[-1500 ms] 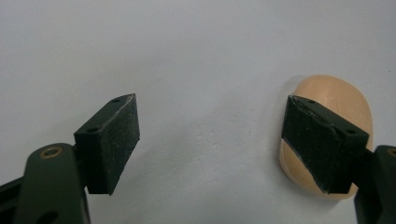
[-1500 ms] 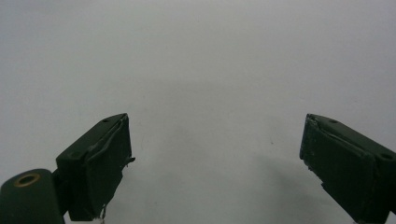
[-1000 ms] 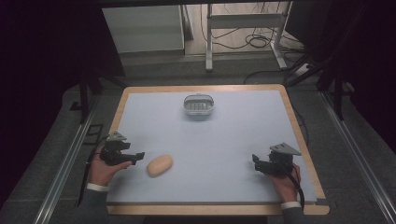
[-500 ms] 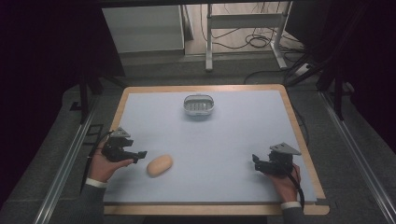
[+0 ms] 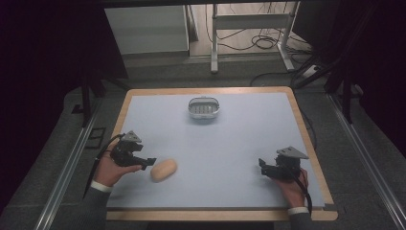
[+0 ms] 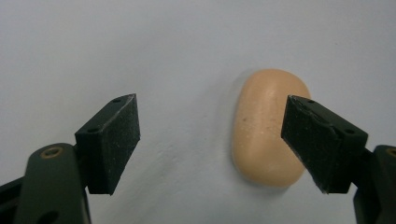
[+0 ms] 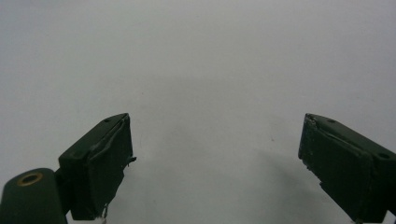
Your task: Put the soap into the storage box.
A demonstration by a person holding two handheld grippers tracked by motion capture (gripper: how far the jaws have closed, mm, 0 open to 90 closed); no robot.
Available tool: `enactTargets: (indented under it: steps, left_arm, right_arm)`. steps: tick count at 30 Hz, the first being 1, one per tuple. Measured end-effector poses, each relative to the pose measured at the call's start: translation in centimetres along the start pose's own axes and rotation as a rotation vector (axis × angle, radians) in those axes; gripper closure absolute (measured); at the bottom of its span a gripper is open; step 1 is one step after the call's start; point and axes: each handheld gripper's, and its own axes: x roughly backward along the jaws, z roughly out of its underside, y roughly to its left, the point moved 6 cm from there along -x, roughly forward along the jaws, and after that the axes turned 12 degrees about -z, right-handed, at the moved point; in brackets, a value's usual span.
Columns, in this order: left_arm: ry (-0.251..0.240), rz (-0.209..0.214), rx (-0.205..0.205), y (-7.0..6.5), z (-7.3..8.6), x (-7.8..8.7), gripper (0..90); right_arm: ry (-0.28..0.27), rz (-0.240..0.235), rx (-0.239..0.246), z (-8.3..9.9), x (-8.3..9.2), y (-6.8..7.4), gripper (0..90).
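— Fingers (image 6: 112, 142) on the left gripper (image 5: 143, 162) are spread wide, with nothing between them. See how the tan, bar-shaped lump (image 5: 163, 169) sits just off its tip?

— I do. From the gripper's own camera the lump (image 6: 268, 126) lies toward one finger, not centred in the gap. I'd guess the hand is lining up and needs to shift sideways before any squeeze.

— And the right gripper (image 5: 269, 168)?

— Parked at the near right of the blue table (image 5: 239, 143), well apart from everything. Its fingers (image 7: 100, 163) are also apart, over bare surface. Looks like it's waiting, kept out of the way.

— That little white dish (image 5: 204, 108) at the far middle?

— Empty, as far as I can tell, and far from both hands. Possibly where the lump is meant to go, though nobody has said so.
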Motion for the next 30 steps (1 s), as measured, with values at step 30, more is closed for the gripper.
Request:
enactTargets:
  steps: [30]
  left_arm:
    - [0.125,0.065,-0.131,-4.1,0.2,-2.8,19.7]
  right_arm:
    - [0.006,0.008,0.004,0.0,0.0,0.0,9.9]
